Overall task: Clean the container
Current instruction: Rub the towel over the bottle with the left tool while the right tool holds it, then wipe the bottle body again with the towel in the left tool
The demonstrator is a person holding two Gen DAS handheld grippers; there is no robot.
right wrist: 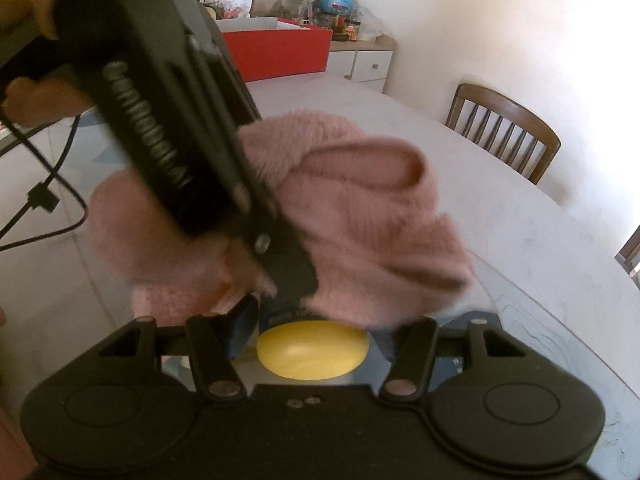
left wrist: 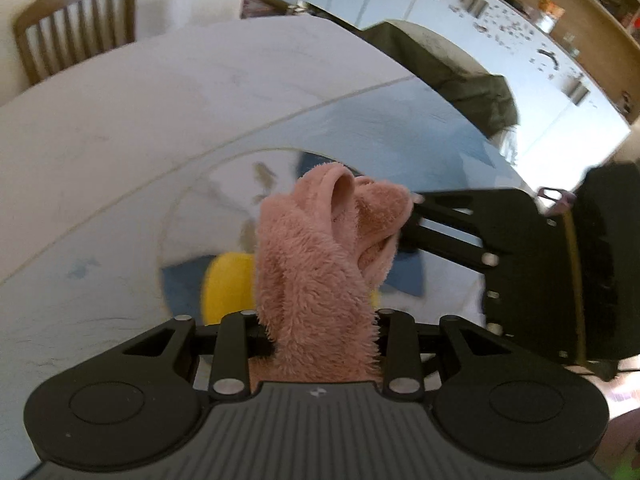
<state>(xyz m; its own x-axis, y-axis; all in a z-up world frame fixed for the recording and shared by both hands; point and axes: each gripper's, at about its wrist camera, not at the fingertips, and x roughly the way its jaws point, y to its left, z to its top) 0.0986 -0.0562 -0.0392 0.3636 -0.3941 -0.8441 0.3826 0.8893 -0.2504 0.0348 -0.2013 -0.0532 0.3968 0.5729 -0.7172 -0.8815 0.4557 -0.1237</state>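
Note:
A fluffy pink cloth (left wrist: 320,248) is bunched in my left gripper (left wrist: 316,316), which is shut on it and whose fingertips are buried in the pile. In the right wrist view the same cloth (right wrist: 360,208) hangs over a smooth, rounded yellow container (right wrist: 312,348). My right gripper (right wrist: 312,334) has one finger (right wrist: 242,328) against each side of the container. From the left wrist the yellow container (left wrist: 228,284) shows below the cloth, blurred, and the right gripper (left wrist: 404,232) reaches in from the right up to the cloth. The container's inside is hidden.
The white table (left wrist: 160,92) has a pale blue mat (left wrist: 400,120) on it. A dark green bundle (left wrist: 460,76) lies at its far edge. Wooden chairs (right wrist: 504,132) stand around it. A red box (right wrist: 280,52) sits at the back. A black cable (right wrist: 60,184) trails at the left, by a hand (right wrist: 24,4).

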